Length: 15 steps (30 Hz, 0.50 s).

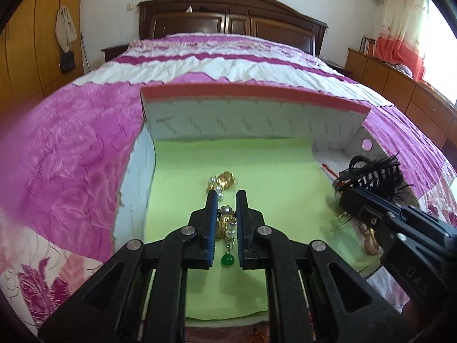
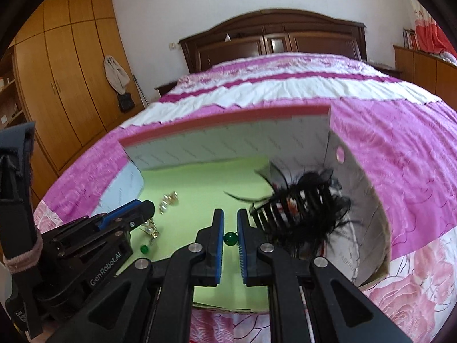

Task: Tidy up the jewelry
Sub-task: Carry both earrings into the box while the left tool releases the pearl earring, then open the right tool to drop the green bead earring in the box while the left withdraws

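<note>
A bed (image 1: pixel 228 65) in a pink-and-white quilt is filling both views, its edges bending away in the fisheye. An open box (image 1: pixel 257 114) with white walls and a coral rim is sitting on it. Its near wall is lying hidden under the grippers, and its right side is blurring in the right wrist view. A green liner (image 1: pixel 285 171) is covering most of the floor, stopping short of the right end.

A black feathered hair comb (image 2: pixel 300 205) is lying at that right end. It is smeared, and the right tool is partly covering it in the left wrist view.

The left gripper (image 1: pixel 227 194) is pinching a pearl-and-gold earring (image 1: pixel 227 214) over the liner. A green drop (image 1: pixel 227 260) is dangling below, and the fingers are masking the earring's sides.

The right gripper (image 2: pixel 230 213) is holding its jaws pressed close. A green bead (image 2: pixel 230 238) is showing in the slit. Whether the pads are gripping the bead or it is lying beyond them is hard to make out.

A loose cluster (image 1: pixel 224 181) of gold and pearls is resting on the liner just past the left fingertips, its pieces too tangled to separate.
</note>
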Tool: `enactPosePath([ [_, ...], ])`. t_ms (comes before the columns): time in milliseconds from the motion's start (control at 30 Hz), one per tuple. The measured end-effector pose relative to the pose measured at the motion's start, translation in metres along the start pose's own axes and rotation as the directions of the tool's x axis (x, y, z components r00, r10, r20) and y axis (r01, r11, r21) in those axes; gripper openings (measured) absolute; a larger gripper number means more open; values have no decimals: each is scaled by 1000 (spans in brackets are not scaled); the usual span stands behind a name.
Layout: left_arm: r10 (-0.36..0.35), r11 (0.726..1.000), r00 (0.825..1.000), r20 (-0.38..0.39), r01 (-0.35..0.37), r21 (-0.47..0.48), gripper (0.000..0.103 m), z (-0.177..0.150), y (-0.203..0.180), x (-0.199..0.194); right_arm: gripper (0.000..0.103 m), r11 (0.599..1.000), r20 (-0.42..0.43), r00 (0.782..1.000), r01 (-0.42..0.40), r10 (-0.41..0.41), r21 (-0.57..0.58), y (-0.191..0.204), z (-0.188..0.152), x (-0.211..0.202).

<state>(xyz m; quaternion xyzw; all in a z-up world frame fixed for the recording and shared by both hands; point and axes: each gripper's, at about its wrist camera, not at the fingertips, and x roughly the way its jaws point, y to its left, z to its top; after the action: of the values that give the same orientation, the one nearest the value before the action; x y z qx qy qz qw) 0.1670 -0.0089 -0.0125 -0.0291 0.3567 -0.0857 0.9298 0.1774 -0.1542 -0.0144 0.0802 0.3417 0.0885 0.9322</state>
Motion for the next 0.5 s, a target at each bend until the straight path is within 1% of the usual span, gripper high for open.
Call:
enactPosePath([
  [67, -4, 1000, 1000, -9, 4, -6, 4, -1, 1, 2, 11, 1000, -20, 1000, 11, -10, 4, -2, -3, 5],
  [233, -14, 1000, 1000, -18, 14, -6, 4, -1, -1, 4, 11, 1000, -35, 999, 25, -26, -19, 1, -4, 8],
  [400, -35, 999, 999, -17, 35, -3, 6, -1, -2, 2, 12, 1000, -23, 1000, 19, -19, -8, 1, -3, 7],
  [500, -47, 999, 999, -20, 47, -8, 9, -1, -2, 1, 18, 1000, -9, 1000, -3, 3, 3, -1, -3, 3],
])
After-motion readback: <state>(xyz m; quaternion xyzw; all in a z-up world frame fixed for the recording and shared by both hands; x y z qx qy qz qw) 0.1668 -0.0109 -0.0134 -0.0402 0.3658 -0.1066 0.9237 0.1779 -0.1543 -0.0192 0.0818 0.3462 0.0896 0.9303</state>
